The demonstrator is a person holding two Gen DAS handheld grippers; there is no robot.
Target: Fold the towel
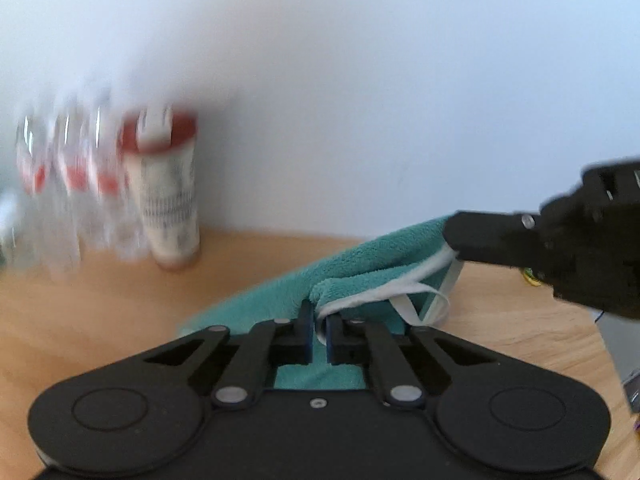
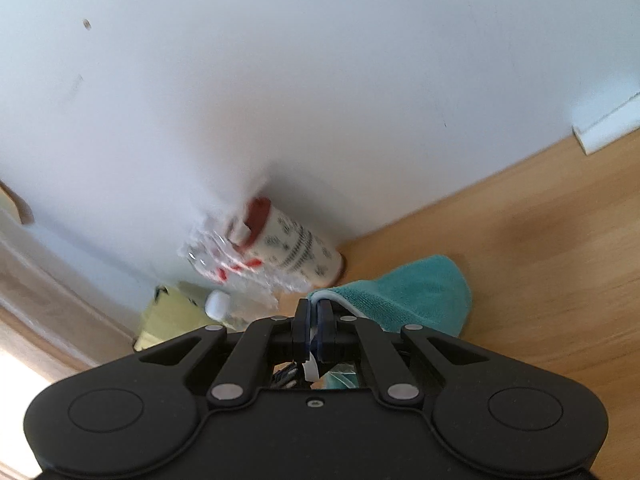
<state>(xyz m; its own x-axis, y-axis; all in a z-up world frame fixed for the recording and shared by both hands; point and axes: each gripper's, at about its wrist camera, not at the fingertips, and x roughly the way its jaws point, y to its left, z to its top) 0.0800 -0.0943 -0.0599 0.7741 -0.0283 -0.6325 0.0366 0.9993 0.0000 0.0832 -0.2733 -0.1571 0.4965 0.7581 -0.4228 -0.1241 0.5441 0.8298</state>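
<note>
Left gripper (image 1: 319, 322): closed on the white-trimmed edge of the teal towel (image 1: 360, 268), angled down.
Right gripper (image 2: 313, 312): clamped on another towel edge — the 2 lift it off the wooden table (image 1: 100, 300).
Towel: draped between both, its far part on the table.
White canister (image 1: 170, 196), red lid: print blurred, unreadable — against the wall (image 1: 360, 80).
Clear bottles (image 1: 68, 184): beside it.

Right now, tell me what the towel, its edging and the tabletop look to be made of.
Towel: teal, soft looped pile, likely microfibre or terry; matte and fuzzy.
Edging: white woven band, smooth, likely fabric tape, with a hanging loop.
Tabletop: light wood or wood-look laminate; faint grain, slight sheen. Which one cannot be told.
</note>
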